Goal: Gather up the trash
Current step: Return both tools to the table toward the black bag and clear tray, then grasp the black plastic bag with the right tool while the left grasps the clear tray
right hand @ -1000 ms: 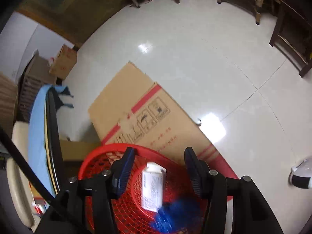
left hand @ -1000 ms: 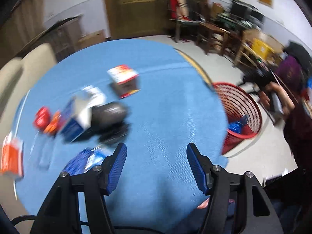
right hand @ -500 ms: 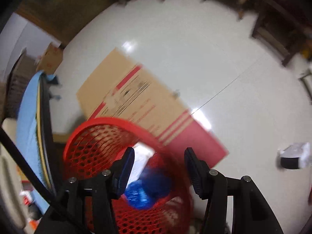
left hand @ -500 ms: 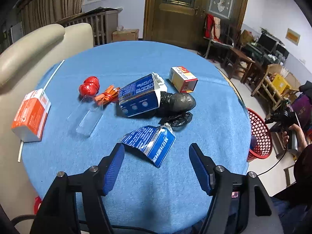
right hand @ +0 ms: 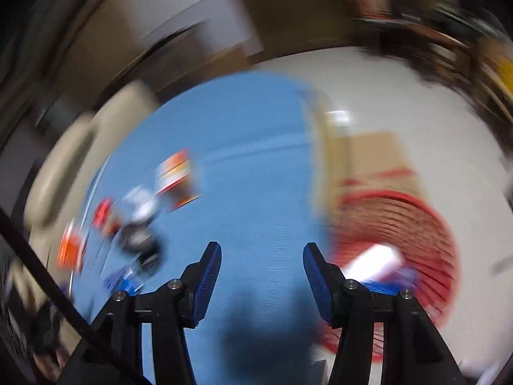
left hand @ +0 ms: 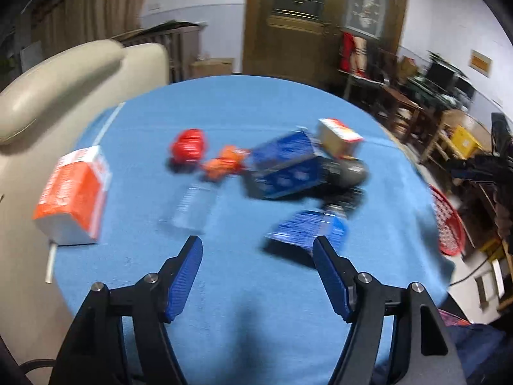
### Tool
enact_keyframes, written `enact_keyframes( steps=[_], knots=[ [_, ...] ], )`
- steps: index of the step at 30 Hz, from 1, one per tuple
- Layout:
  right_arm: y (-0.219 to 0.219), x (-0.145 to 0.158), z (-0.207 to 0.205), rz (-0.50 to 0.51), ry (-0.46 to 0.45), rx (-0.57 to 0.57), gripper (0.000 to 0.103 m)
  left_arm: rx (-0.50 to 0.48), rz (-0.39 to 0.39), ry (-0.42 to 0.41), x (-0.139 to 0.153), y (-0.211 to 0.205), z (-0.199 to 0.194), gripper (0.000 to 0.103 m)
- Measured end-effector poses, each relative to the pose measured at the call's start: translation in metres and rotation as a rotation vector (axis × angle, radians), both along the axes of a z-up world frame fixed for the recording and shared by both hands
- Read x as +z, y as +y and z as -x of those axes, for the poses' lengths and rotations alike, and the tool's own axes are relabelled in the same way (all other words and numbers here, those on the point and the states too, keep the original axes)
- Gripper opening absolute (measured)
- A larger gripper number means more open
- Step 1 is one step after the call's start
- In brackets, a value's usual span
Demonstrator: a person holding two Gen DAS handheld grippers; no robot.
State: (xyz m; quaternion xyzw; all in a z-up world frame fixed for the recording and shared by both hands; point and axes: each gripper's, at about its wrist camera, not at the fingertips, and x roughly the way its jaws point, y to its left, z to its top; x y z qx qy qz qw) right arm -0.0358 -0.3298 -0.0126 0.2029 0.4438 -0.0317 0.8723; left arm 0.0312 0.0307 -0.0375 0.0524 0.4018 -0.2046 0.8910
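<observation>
Left gripper hangs over the blue table, jaws apart and just been widening, nothing between them. Blue packet sits right beyond its right fingertip, more trash mid-frame. Right gripper is spread and empty too. Red basket at lower right already holds some, so plenty left, I'd say.

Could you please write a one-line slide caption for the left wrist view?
Open left gripper over a blue tablecloth strewn with cartons, red mesh basket beyond.
</observation>
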Motion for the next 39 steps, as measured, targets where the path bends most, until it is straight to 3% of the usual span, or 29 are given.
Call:
enact_keyframes(
  steps=[4, 7, 14, 17, 18, 19, 22, 28, 29, 30, 32, 35, 39],
  knots=[
    [0.086, 0.007, -0.063, 0.09, -0.011, 0.285, 0.058, 0.096, 0.011, 0.008, -0.004, 0.029, -0.023, 0.072],
    [0.141, 0.004, -0.099, 0.165, 0.004, 0.471, 0.066, 0.119, 0.007, -0.01, -0.004, 0.039, -0.028, 0.076],
    [0.204, -0.035, -0.144, 0.351, 0.124, 0.714, 0.066, 0.127, 0.026, 0.057, -0.016, 0.043, -0.049, 0.079],
    [0.205, -0.055, -0.151, 0.408, 0.156, 0.703, 0.065, 0.091, 0.014, 0.062, -0.017, 0.031, -0.06, 0.08],
    [0.204, -0.059, -0.152, 0.398, 0.155, 0.69, 0.06, 0.078, 0.007, 0.065, -0.018, 0.028, -0.063, 0.08],
    [0.203, -0.062, -0.15, 0.382, 0.151, 0.679, 0.047, 0.066, -0.009, 0.067, -0.021, 0.021, -0.069, 0.08],
    [0.199, -0.069, -0.14, 0.372, 0.142, 0.657, 0.041, 0.043, -0.035, 0.089, -0.032, 0.008, -0.085, 0.08],
    [0.159, -0.053, -0.107, 0.258, 0.135, 0.517, 0.039, 0.027, -0.077, 0.09, -0.046, -0.01, -0.104, 0.079],
    [0.149, -0.051, -0.1, 0.23, 0.136, 0.49, 0.039, 0.032, -0.066, 0.093, -0.047, -0.01, -0.106, 0.075],
    [0.141, -0.049, -0.094, 0.201, 0.134, 0.467, 0.039, 0.028, -0.046, 0.1, -0.048, -0.009, -0.106, 0.056],
    [0.121, -0.042, -0.076, 0.116, 0.116, 0.41, 0.039, 0.031, -0.01, 0.116, -0.047, -0.007, -0.107, 0.055],
    [0.099, -0.033, -0.051, 0.025, 0.076, 0.349, 0.039, 0.043, -0.023, 0.105, -0.047, -0.008, -0.104, 0.052],
    [0.079, -0.018, -0.021, -0.027, 0.022, 0.29, 0.039, 0.061, -0.047, 0.061, -0.033, -0.014, -0.084, 0.05]
  ],
)
